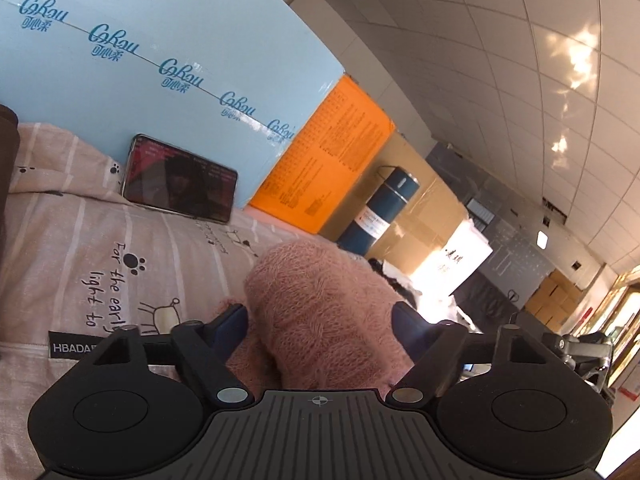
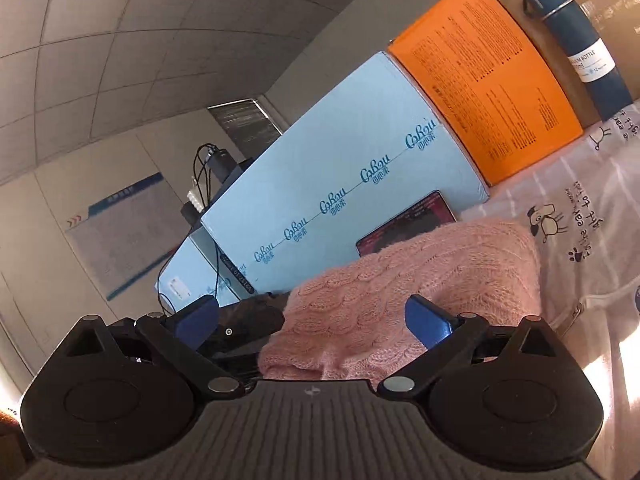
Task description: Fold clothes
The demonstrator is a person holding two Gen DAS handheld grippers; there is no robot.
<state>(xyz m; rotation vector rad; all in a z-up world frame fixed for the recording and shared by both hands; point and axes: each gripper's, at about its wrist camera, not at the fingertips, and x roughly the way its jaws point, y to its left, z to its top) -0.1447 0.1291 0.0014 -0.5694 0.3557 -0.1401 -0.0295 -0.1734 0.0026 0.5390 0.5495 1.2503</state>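
Left wrist view: left gripper (image 1: 322,322) half closed around a bunched fold of the pink cable-knit sweater (image 1: 320,312), blue pads (image 1: 236,320) at both flanks of the wool, actual pressing hard to confirm. Printed bedsheet (image 1: 80,248) open from 9 to 11 o'clock; phone (image 1: 180,179) propped at 11 against the light-blue carton (image 1: 168,60); orange box (image 1: 332,152) and blue vacuum bottle (image 1: 380,212) lining the far edge toward 1 o'clock.

Right wrist view: right gripper (image 2: 316,320) spread wide, holding nothing, right pad (image 2: 426,326) just over the sweater's (image 2: 420,276) near folded edge, left pad well clear. Sweater heaped at 12 to 1 o'clock, bare sheet (image 2: 592,240) open at 2 to 3.
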